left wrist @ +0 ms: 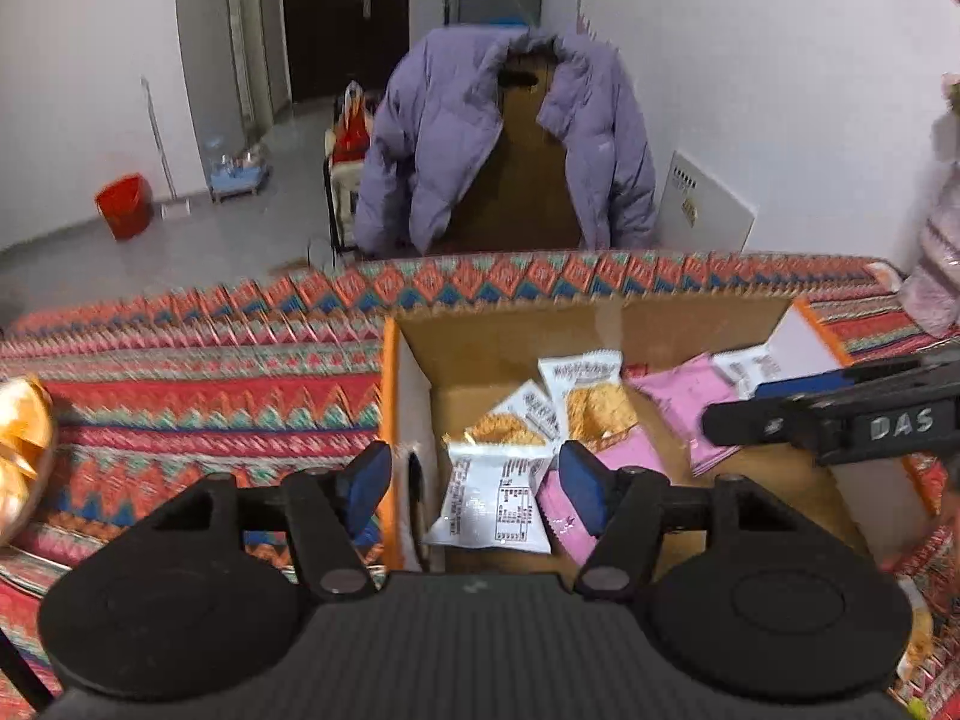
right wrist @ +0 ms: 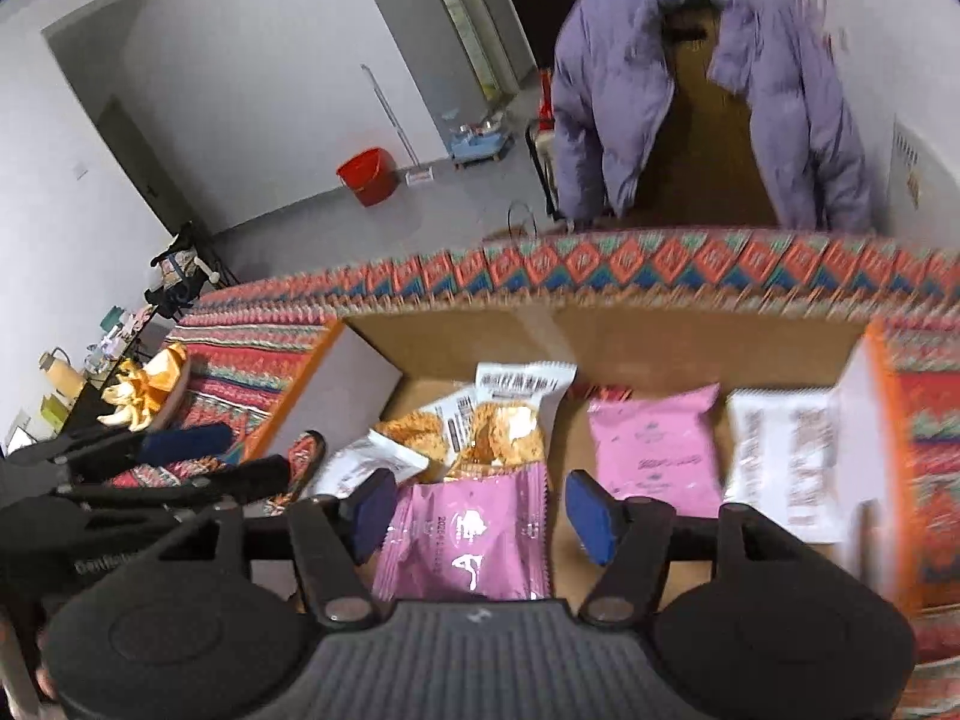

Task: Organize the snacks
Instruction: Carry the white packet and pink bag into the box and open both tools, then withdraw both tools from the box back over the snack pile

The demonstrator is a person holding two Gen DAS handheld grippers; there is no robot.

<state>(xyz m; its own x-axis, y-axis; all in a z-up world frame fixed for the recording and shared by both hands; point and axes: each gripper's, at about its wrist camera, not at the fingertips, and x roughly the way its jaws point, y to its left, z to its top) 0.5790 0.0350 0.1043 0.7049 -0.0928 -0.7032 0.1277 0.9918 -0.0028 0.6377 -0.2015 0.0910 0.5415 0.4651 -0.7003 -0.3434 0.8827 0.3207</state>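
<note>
Open cardboard box (left wrist: 600, 324) on a worktop (left wrist: 198, 372) under a zigzag-patterned cloth, holding snack packets. Left hand-held gripper (left wrist: 474, 480) over the box's left side, blue pads apart, gripping nothing; a white packet (left wrist: 492, 504) lying loose in the box between and below them. Right hand-held gripper (right wrist: 480, 507) over the box's middle, likewise parted and empty, above a pink packet (right wrist: 468, 540). More packets beyond: orange-and-white ones (right wrist: 492, 426), another pink (right wrist: 654, 450), a white one (right wrist: 786, 456) by the right wall.
</note>
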